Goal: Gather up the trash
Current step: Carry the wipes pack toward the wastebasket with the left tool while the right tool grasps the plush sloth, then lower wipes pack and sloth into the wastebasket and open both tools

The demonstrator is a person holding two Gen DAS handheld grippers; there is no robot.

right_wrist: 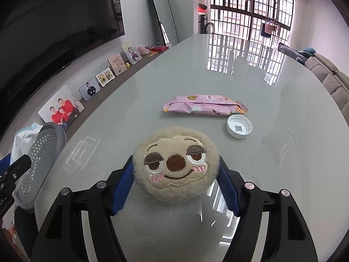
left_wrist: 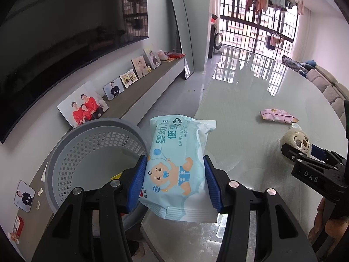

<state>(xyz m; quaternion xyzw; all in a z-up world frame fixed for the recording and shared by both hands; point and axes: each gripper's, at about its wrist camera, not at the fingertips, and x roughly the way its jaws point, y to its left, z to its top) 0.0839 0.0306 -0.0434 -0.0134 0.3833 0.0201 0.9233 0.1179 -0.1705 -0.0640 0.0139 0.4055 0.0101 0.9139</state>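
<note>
Where the glossy grey-green glass table (right_wrist: pixel 250 83) mirrors the barred window, a crinkly pink snack wrapper (right_wrist: pixel 205 104) and a round white bottle cap (right_wrist: pixel 239 127) lie near each other. Beside the table's edge stands a perforated grey plastic bin (left_wrist: pixel 87 152), partly cut off. Left hand-held gripper (left_wrist: pixel 174 183) clamps a soft blue baby-wipes pack (left_wrist: pixel 176 166); right hand-held gripper (right_wrist: pixel 175 185) presses a fuzzy round plush face (right_wrist: pixel 175 166).

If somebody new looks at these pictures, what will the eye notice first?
First, the blue baby-wipes pack clamped in the left claw, beside the grey perforated bin. Next, the smiling beige plush face between the right claw's blue pads on the glass table.
</note>
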